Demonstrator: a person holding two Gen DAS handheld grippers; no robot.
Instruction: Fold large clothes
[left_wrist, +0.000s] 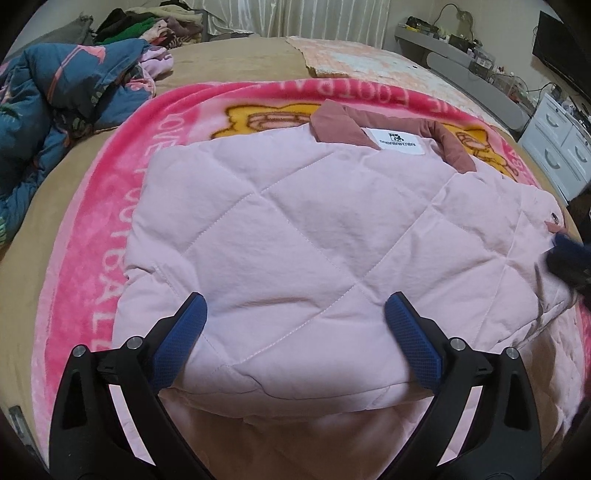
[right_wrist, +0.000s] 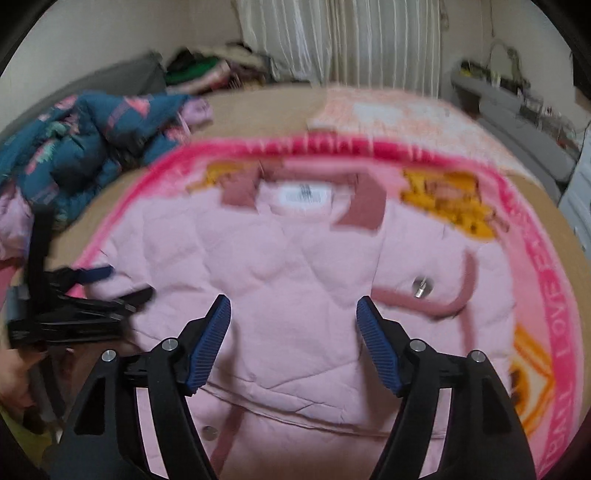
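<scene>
A pale pink quilted jacket (left_wrist: 295, 221) lies folded on the bed, its dusty-rose collar (left_wrist: 340, 127) and white label (left_wrist: 399, 142) at the far end. My left gripper (left_wrist: 297, 297) stands open just over its near part, blue pads wide apart with only flat fabric below them. In the right wrist view the same jacket (right_wrist: 295, 266) fills the middle, with a metal snap (right_wrist: 419, 286) on its right side. My right gripper (right_wrist: 293, 300) is open above the cloth and grips nothing. The left gripper (right_wrist: 122, 284) shows at the jacket's left edge, the right gripper (left_wrist: 565, 258) as a blur at its right edge.
A bright pink blanket (left_wrist: 110, 221) with lettering lies under the jacket, on a tan sheet (left_wrist: 229, 62). A crumpled blue patterned jacket (left_wrist: 55, 103) sits at the left. More clothes (left_wrist: 147, 26) are piled at the back. White drawers (left_wrist: 561, 147) stand beside the bed on the right.
</scene>
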